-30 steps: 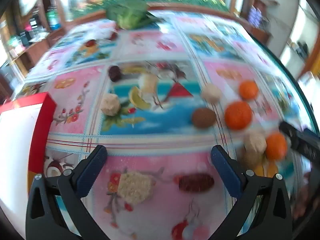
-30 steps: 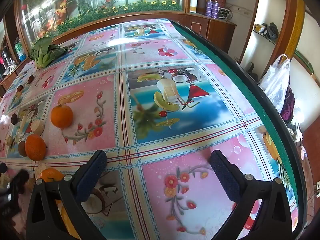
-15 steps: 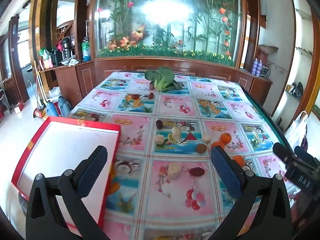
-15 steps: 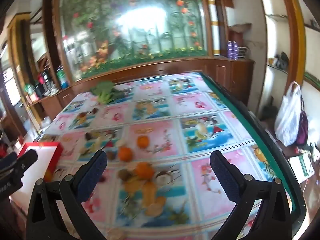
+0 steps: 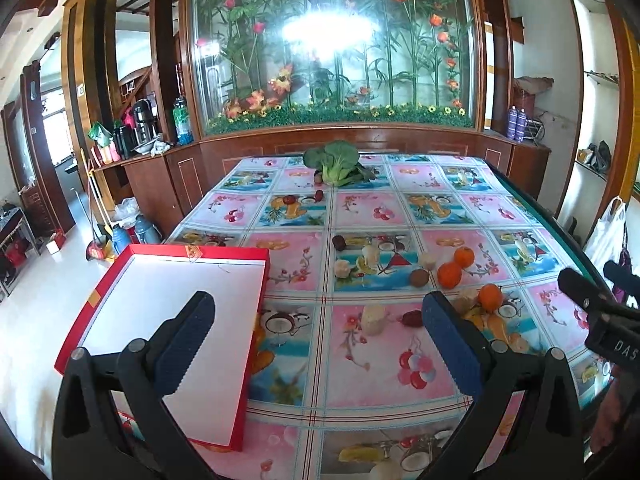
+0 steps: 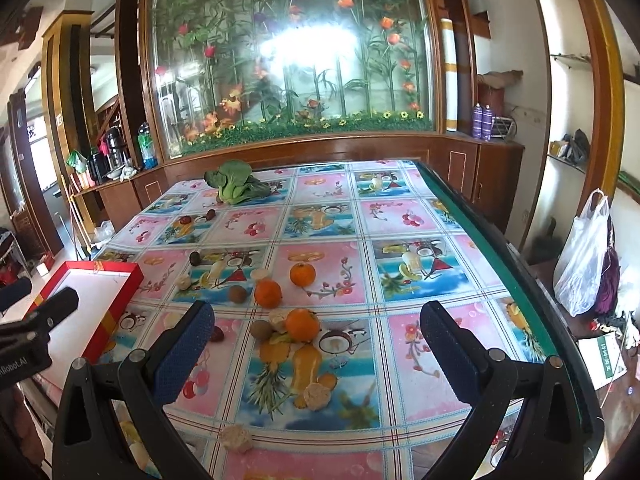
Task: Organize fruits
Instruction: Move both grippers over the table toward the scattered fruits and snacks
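left claw (image 5: 316, 340) gaping, empty; right claw (image 6: 316, 344) gaping, empty | oranges (image 6: 268, 293) mid-counter (image 6: 404, 216); red tray (image 5: 172, 320) near left

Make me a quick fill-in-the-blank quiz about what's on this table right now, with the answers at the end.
1. The red tray with the white inside holds ____ fruit.
2. The number of oranges on the tablecloth is ____.
3. The leafy green vegetable lies at the ____ end of the table.
4. The fingers of the left gripper and the right gripper stand ____, holding nothing.

Answers: no; three; far; open
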Motion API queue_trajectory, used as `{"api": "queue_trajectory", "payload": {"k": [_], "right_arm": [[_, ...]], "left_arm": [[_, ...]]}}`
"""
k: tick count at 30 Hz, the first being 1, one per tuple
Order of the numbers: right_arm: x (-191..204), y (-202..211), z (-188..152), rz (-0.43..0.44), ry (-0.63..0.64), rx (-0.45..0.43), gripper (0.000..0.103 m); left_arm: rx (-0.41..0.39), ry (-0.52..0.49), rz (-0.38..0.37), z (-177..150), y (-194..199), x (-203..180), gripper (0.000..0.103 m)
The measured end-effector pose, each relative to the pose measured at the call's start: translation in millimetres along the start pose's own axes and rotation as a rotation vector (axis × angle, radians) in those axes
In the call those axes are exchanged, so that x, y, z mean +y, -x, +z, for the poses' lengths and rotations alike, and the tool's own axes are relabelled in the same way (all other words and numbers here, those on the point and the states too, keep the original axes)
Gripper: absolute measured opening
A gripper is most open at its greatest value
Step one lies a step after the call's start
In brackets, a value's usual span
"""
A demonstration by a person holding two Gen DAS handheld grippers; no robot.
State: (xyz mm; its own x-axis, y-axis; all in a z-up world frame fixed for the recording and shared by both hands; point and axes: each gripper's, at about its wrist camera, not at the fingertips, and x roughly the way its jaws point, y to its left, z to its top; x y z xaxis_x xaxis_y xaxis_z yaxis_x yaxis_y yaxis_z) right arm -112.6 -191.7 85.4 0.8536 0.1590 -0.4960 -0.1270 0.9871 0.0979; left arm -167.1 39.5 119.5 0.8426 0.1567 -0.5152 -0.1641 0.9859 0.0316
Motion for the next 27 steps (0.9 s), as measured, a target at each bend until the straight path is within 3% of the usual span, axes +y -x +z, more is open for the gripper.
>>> {"api": "queue_trajectory", "payload": {"k": [16, 27], "right_arm": [[-0.9, -11.5, -7.5, 0.014, 0.021, 0.031, 0.102], [-18.5, -48.2, -22.7, 0.047, -0.034, 0.150, 0.102]], "left_arm": [[0.069, -0.026, -0.015, -8.6, -25.1, -6.6, 0.103], [0.209, -0.075, -0.033, -30.1, -69.8, -18.9, 0.103]]}}
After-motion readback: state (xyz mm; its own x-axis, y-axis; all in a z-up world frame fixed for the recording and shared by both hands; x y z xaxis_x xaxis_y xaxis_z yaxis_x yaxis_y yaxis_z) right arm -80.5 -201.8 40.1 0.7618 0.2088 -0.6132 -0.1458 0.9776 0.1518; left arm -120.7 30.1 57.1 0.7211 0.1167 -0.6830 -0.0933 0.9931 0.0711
